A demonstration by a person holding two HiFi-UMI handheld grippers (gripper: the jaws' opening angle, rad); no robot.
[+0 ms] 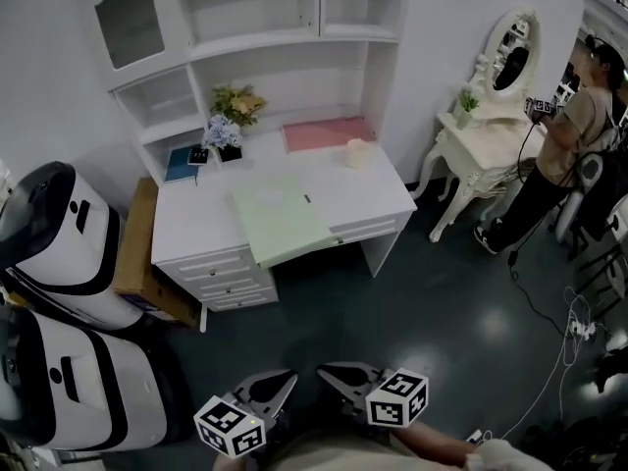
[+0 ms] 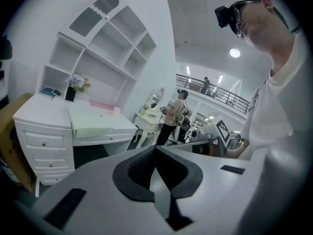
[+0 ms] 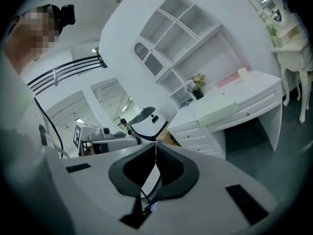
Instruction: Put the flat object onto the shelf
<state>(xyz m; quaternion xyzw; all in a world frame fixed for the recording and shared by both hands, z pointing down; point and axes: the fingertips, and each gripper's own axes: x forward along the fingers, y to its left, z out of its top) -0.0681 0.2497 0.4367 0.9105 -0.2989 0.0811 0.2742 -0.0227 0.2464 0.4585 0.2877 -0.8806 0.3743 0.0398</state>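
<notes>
A pale green flat board [image 1: 283, 222] lies on the white desk [image 1: 383, 199], its near end hanging over the front edge. The same board shows as a green slab in the left gripper view [image 2: 90, 121] and the right gripper view [image 3: 217, 110]. Above the desk rises a white shelf unit [image 1: 255, 42] with open compartments. My left gripper [image 1: 290, 375] and right gripper [image 1: 324, 369] hover side by side over the dark floor, far in front of the desk. Both are shut with nothing between the jaws [image 2: 155, 148] [image 3: 155, 146].
A pink mat [image 1: 329, 133], flower pots [image 1: 228, 130], a blue book [image 1: 183, 163] and a small cream item [image 1: 355, 153] sit on the desk. White machines [image 1: 59, 234] and a cardboard box [image 1: 137, 253] stand left. A vanity table [image 1: 491, 135], a person [image 1: 569, 145] and floor cables [image 1: 574, 327] are right.
</notes>
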